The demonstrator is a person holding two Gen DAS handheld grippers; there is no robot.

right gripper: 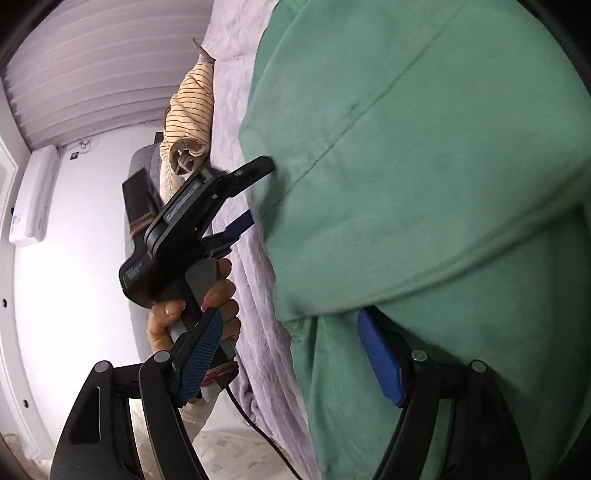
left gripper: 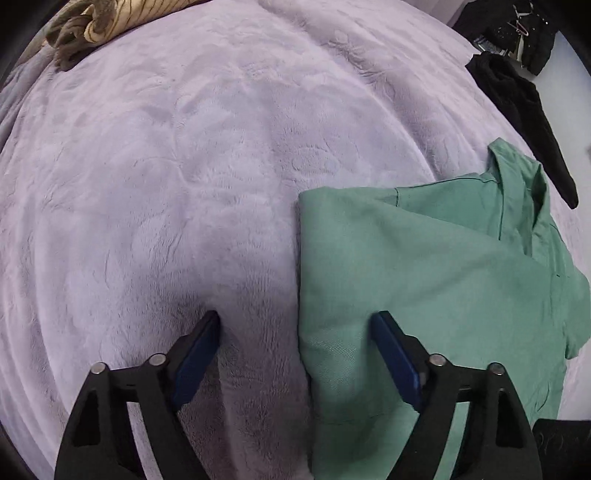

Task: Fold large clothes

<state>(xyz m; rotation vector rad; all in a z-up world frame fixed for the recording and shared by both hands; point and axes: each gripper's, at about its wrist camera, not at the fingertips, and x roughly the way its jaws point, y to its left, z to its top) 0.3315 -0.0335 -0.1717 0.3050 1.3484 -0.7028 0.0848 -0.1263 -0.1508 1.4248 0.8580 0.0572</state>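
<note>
1. Two grippers in frame, both with jaws apart and neither clamping anything.
2. left gripper: jaws wide, pointing steeply down. It straddles the left folded edge of the green shirt; one finger sits over bare blanket, the other over the cloth. Pads do not press the fabric.
3. right gripper: jaws wide. One blue pad sits against or just under a fold of the shirt; contact is unclear. The other pad hangs off the bed edge.
4. Green shirt lies partly folded on the lilac fleece blanket, collar towards the far right of the left wrist view. In the right wrist view it fills most of the frame.
5. A person's hand grips the left tool's handle, seen from the right wrist camera.
6. Striped beige garment bunched at the far corner of the bed, well apart from the shirt.
7. Black garment hangs off the right bed edge, near the collar.
</note>
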